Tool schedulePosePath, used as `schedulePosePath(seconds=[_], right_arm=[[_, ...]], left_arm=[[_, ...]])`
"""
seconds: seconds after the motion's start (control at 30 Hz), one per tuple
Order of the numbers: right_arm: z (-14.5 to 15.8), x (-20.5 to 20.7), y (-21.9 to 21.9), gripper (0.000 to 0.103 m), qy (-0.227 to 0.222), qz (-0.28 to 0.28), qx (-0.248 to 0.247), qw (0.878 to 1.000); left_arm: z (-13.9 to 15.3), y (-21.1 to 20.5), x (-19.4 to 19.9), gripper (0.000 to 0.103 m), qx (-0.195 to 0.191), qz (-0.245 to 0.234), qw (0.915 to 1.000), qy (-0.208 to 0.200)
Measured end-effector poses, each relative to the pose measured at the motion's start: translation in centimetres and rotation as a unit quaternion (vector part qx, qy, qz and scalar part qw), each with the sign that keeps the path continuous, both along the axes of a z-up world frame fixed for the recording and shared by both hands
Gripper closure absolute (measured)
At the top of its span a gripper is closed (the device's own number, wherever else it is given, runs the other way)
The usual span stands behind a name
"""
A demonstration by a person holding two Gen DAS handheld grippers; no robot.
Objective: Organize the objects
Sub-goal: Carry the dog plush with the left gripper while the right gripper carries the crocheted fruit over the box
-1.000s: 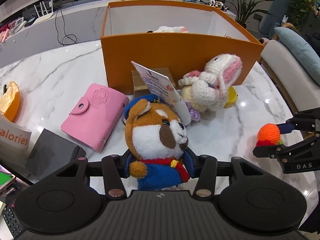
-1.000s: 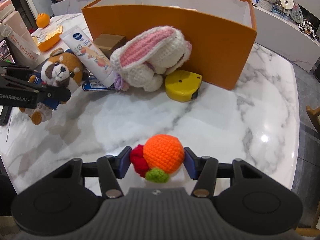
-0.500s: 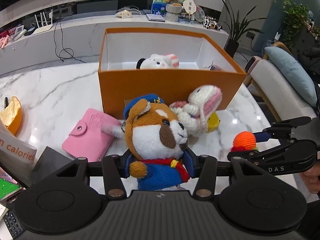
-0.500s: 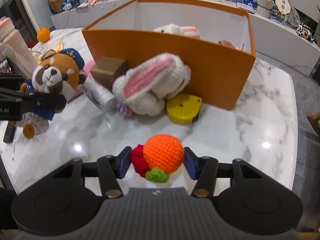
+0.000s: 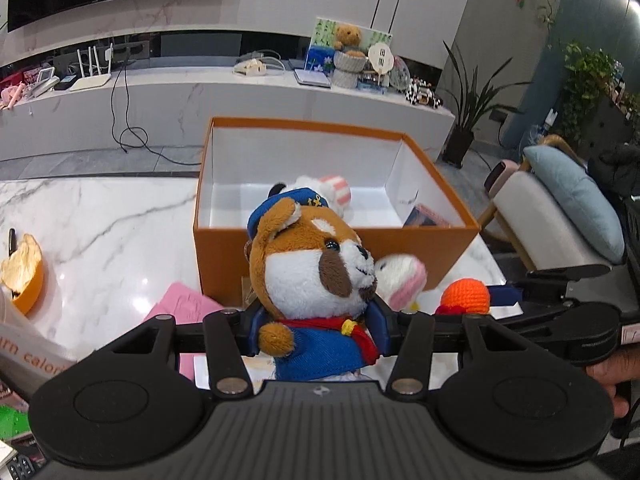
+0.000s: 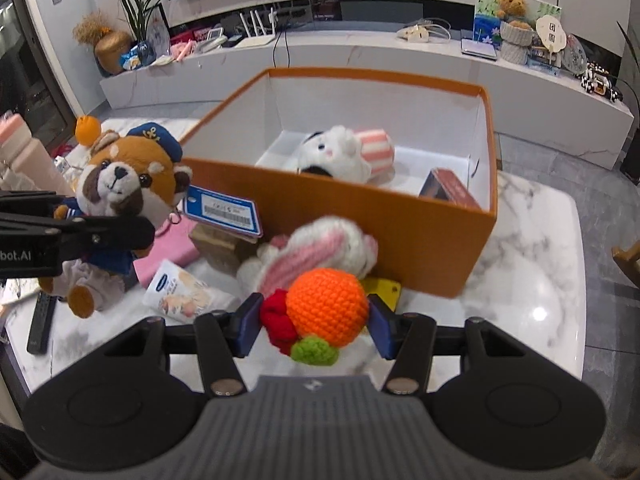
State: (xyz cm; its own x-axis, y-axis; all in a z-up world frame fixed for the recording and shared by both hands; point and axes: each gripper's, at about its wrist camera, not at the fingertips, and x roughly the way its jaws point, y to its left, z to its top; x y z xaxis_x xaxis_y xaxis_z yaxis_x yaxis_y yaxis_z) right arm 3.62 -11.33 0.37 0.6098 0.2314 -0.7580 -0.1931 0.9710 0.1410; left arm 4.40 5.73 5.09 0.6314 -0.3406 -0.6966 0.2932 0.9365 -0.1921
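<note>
My left gripper (image 5: 318,330) is shut on a brown-and-white plush dog (image 5: 312,280) in a blue cap and jacket, held in the air in front of the orange box (image 5: 320,256). The dog also shows in the right wrist view (image 6: 120,184), with a blue tag (image 6: 224,210) hanging from it. My right gripper (image 6: 314,320) is shut on an orange crocheted ball (image 6: 328,312) with red and green bits, also raised before the box (image 6: 400,236). The box holds a white plush (image 6: 344,154) and a small red-brown carton (image 6: 448,190).
On the marble table (image 6: 520,288) before the box lie a pink-eared crocheted rabbit (image 6: 316,248), a yellow tape measure (image 6: 384,290), a brown block (image 6: 220,242), a cream tube (image 6: 184,292), a pink wallet (image 5: 180,304) and a remote (image 6: 40,322). A chair (image 5: 560,216) stands right.
Both grippers have risen with their toys and come nearer the box, so its inside now shows. The dog's tag now hangs free in the air.
</note>
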Motion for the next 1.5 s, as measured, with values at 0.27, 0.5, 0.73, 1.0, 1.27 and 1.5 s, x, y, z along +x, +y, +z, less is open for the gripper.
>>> schedulePosePath(seconds=[0.27, 0.5, 0.73, 1.0, 1.27, 1.5], right_arm=[[1.3, 1.0, -0.2, 0.046, -0.015, -0.01, 0.006, 1.0], [2.1, 2.3, -0.8, 0.046, -0.026, -0.025, 0.009, 0.999], [2.8, 3.7, -1.1, 0.046, -0.035, -0.036, 0.013, 0.999], [4.0, 5.5, -1.3, 0.046, -0.047, -0.047, 0.022, 0.998], [4.5, 7.1, -1.6, 0.046, -0.059, -0.056, 0.029, 0.996], [3.5, 7.4, -1.9, 0.046, -0.106, -0.073, 0.043, 0.991]], left_arm=[[0.4, -0.3, 1.2, 0.045, 0.002, 0.017, 0.9998, -0.009], [0.9, -0.3, 2.6, 0.045, -0.005, 0.032, 0.9994, -0.014], [1.4, -0.7, 3.4, 0.045, -0.004, 0.036, 0.9991, -0.023], [2.8, -0.5, 4.8, 0.045, -0.013, 0.055, 0.9976, -0.04], [3.2, -0.5, 5.9, 0.045, -0.015, 0.071, 0.9958, -0.055], [1.7, -1.1, 6.8, 0.045, 0.0, 0.091, 0.9931, -0.074]])
